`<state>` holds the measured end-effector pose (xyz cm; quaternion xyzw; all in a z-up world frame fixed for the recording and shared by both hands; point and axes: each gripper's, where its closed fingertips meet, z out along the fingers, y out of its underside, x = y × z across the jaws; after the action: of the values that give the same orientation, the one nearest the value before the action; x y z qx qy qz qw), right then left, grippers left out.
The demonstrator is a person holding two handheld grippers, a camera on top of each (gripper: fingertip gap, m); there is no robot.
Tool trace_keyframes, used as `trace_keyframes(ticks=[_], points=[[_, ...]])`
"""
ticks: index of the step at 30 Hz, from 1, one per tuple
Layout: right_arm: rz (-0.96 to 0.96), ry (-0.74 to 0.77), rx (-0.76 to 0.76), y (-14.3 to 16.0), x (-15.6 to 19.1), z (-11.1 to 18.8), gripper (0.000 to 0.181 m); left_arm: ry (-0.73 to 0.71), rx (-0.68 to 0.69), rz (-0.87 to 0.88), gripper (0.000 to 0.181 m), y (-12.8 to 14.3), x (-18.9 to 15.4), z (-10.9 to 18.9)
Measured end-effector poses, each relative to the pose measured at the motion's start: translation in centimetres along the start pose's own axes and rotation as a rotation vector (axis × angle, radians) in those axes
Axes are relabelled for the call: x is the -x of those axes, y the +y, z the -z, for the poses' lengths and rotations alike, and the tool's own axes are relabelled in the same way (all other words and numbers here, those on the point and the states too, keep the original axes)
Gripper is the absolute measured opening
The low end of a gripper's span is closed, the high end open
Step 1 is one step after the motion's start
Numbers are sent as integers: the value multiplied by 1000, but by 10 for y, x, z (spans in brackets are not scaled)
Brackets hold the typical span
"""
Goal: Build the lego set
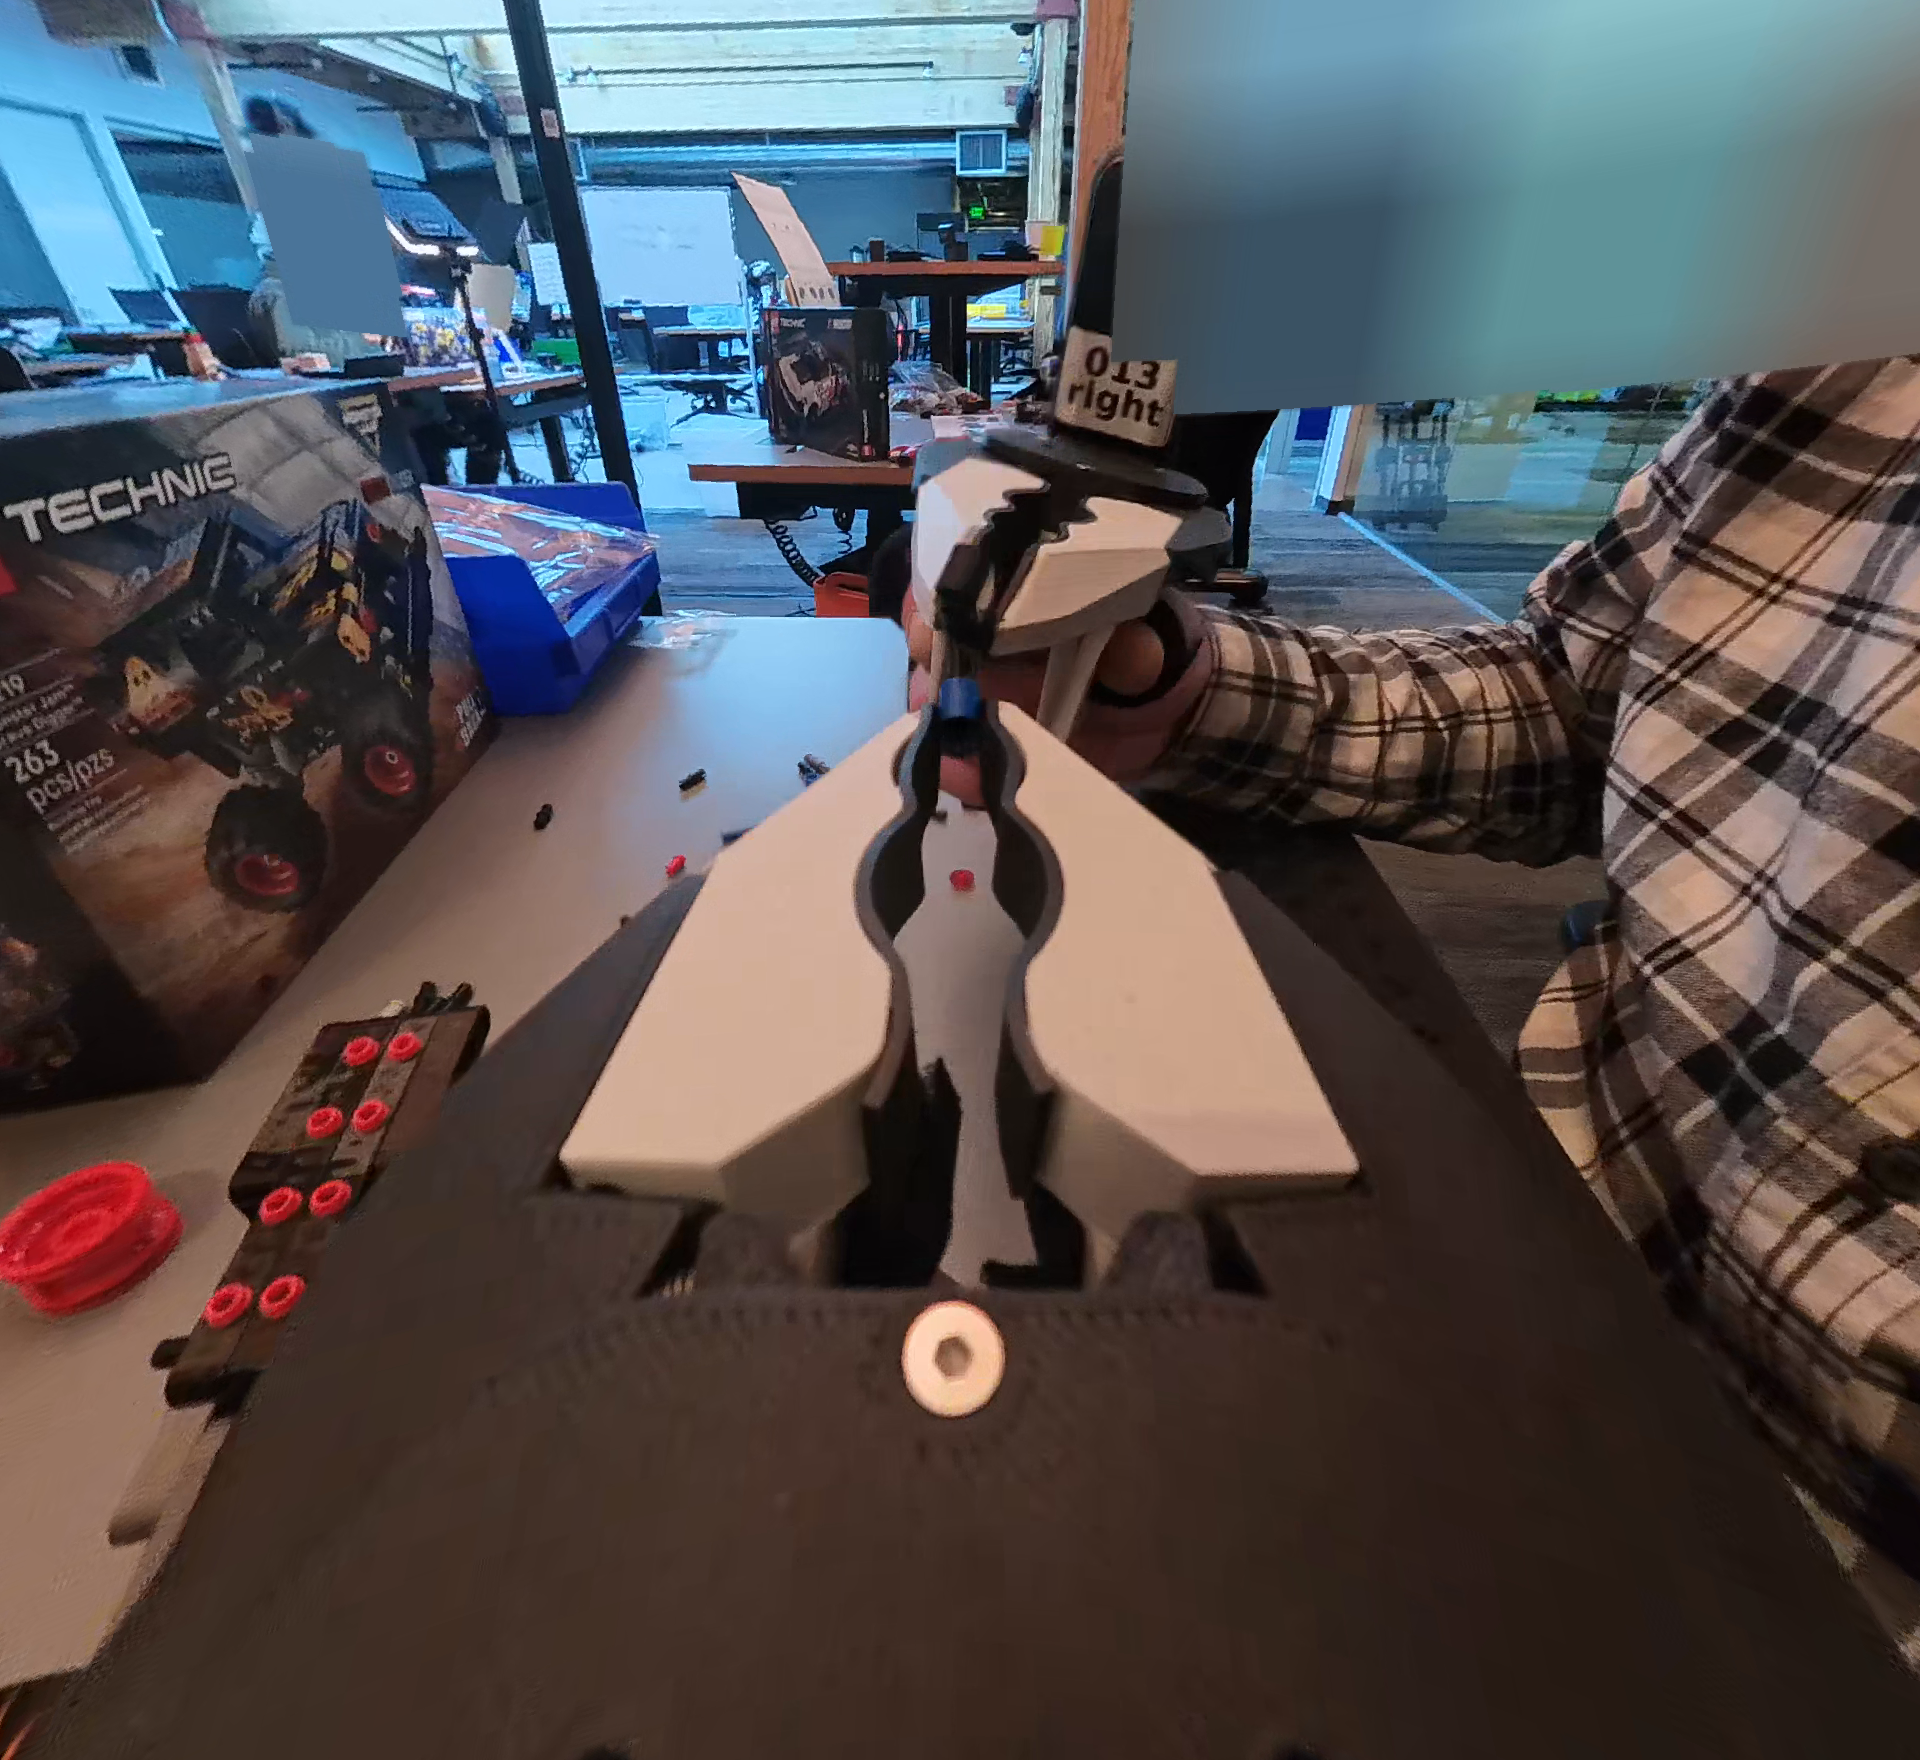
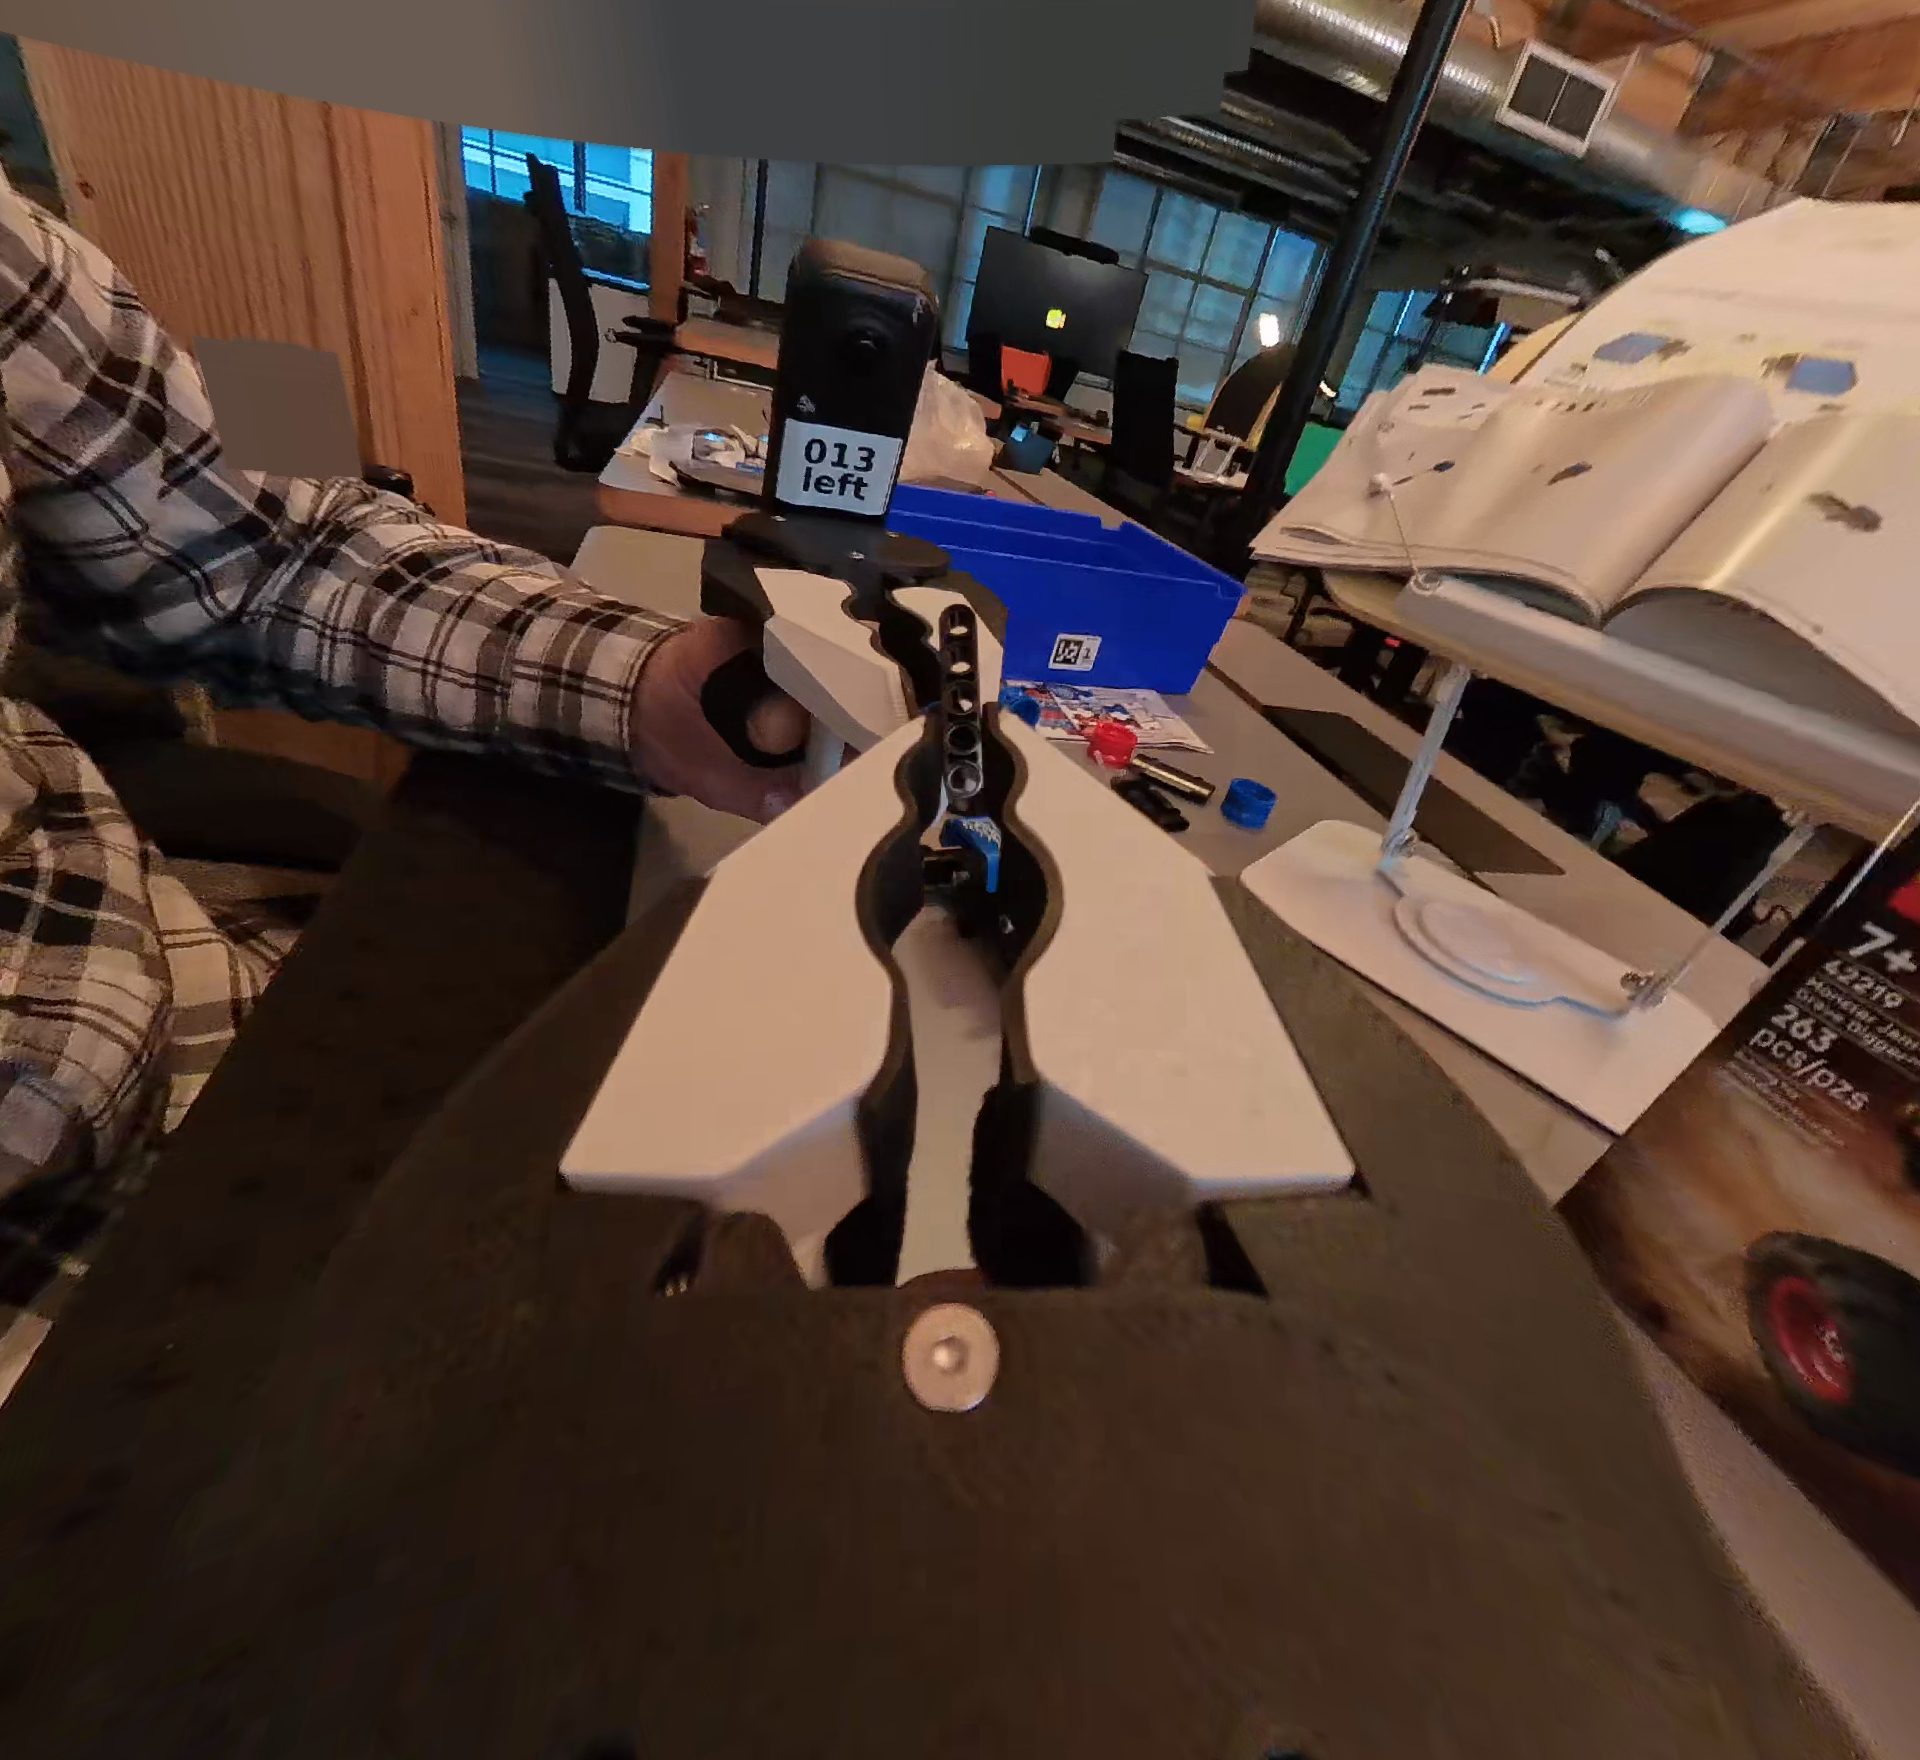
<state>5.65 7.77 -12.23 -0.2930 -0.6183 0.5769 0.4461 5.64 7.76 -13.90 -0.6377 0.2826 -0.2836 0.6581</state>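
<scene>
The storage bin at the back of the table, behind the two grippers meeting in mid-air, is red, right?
Not red: the storage bin is blue, as the right wrist view shows. The rest holds: it sits at the back of the table, behind the left gripper and right gripper meeting in mid-air.

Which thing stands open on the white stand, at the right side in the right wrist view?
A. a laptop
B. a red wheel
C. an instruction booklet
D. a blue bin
C: the instruction booklet lies open on the white stand, with its pages spread; the blue bin sits farther back on the table.
</scene>
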Motion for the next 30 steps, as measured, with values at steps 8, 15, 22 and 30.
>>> trace_keyframes(ticks=[8, 15, 22, 30], points=[[-42, -49, -88, -14, 9, 3, 5, 23, -30, -67, 5, -12, -11, 0], [-232, -172, -215, -28, 17, 3, 5, 60, -84, -51, 6, -26, -24, -1], [-251, -205, -173, -22, 18, 2, 5, 83, -58, -10, 5, -21, -24, -1], [-191, -131, -49, -2, 10, -1, 6, 67, 47, 64, 6, -3, -14, -3]])
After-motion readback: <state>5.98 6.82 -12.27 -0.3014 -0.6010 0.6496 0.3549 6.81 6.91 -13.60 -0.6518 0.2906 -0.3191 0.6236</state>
